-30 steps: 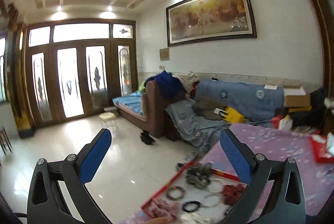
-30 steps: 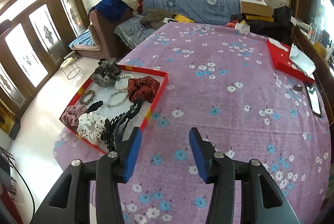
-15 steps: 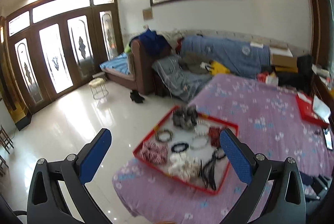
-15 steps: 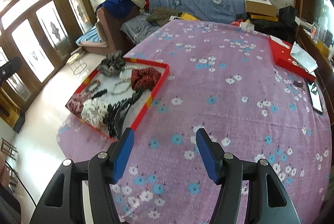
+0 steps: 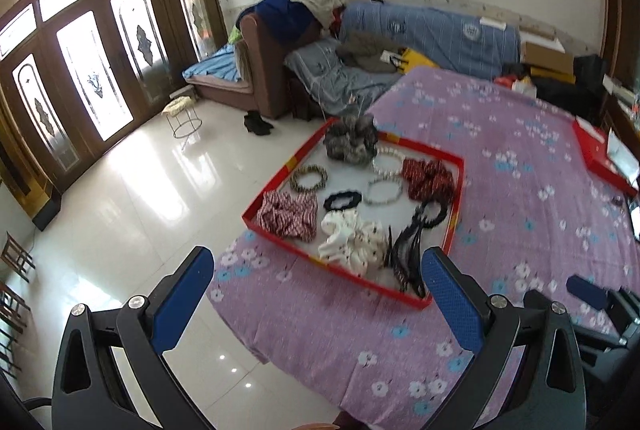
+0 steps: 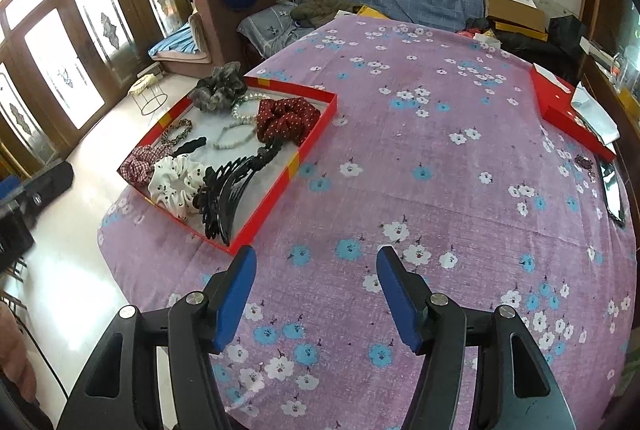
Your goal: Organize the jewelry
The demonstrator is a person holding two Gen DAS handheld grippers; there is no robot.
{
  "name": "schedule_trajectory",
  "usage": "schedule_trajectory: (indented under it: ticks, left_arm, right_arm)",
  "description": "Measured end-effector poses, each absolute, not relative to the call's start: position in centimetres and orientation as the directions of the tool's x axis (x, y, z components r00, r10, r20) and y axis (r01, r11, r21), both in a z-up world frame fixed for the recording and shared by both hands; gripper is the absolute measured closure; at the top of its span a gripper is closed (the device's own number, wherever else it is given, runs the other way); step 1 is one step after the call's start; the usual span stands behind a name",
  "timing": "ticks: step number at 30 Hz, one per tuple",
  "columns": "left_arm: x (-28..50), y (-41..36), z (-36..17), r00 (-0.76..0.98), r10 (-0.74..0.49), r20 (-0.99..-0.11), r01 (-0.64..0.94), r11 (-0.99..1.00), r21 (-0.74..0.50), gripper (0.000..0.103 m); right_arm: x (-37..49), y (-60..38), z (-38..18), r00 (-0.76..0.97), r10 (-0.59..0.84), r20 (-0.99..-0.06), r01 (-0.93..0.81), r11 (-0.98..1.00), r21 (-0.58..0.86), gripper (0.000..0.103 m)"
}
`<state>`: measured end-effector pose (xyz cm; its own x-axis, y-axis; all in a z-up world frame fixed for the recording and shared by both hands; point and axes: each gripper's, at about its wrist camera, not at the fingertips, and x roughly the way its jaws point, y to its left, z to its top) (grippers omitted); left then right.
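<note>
Both the left gripper and right gripper are hovering, fingers apart and empty, the right's having just been opening, near the red tray of soft scrunchies and stiff, snag-prone black hair combs on the tabletop; the combs' spines likely offer the surest hold.

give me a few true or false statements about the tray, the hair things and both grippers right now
1. The red tray sits on the purple flowered cloth. True.
2. The right gripper is shut on the black headbands. False: its fingers stand apart with nothing between them, and its jaws have just been opening; the headbands lie in the tray.
3. The dark red dotted scrunchie lies in the tray. True.
4. The left gripper holds the white scrunchie. False: it is open and empty, short of the tray.
5. A second red box lies near the far right edge of the cloth. True.
</note>
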<state>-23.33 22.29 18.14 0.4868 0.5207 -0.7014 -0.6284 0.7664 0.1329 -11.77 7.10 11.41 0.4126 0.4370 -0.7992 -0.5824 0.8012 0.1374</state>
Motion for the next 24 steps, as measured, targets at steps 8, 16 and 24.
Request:
schedule_trajectory:
  ticks: [8,16,24]
  left_arm:
    - [-22.1,23.1,16.5,0.446,0.487,-0.751,-0.605,0.782,0.149,0.000]
    - [-20.9,24.8,15.1,0.419,0.436,-0.797,-0.595,0.794,0.122,0.000]
    - [-20.1,26.0,14.2,0.399,0.423,-0.814,-0.576,0.806,0.136,0.000]
  right_arm:
    - [-11.3,8.6,10.9,0.398,0.432,-0.809,-0.591,0.795,0.134,0.035]
    - [-10.6,9.6,10.7,0.407,0.416,-0.813,-0.575,0.808,0.126,0.033]
    - [-10.1,10.9,10.1,0.399,0.399,-0.825,-0.556,0.821,0.128,0.032]
